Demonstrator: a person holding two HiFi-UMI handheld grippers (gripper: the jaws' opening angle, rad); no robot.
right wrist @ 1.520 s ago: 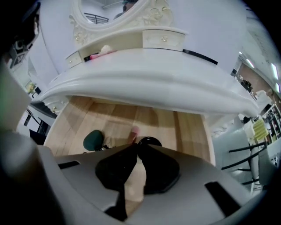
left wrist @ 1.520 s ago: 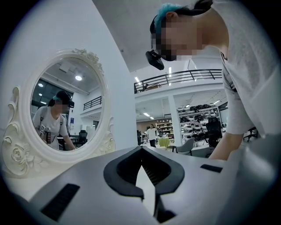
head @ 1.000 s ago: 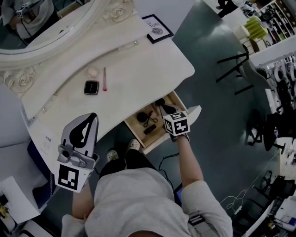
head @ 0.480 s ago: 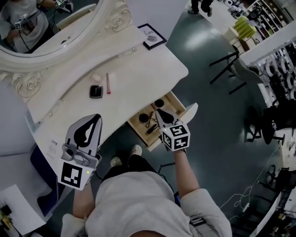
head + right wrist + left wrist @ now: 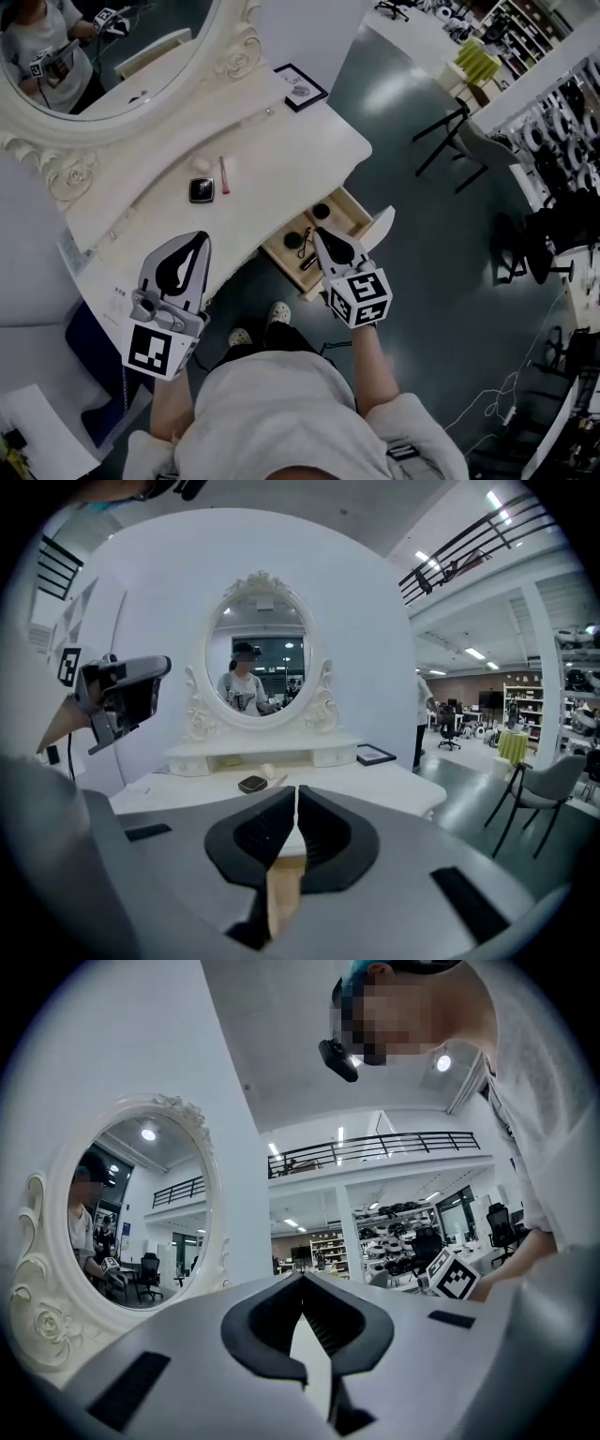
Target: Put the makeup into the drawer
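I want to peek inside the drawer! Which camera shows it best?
The head view: the open drawer shows from above, with dark things inside. The right gripper view gives only a tan sliver past its jaws, probably it; the left gripper view shows none.

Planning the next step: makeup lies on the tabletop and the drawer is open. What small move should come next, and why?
Probably swing the right hand-held gripper, empty and shut above the open drawer, toward the black compact, opening its jaws; that and the pink tube lie on the tabletop.
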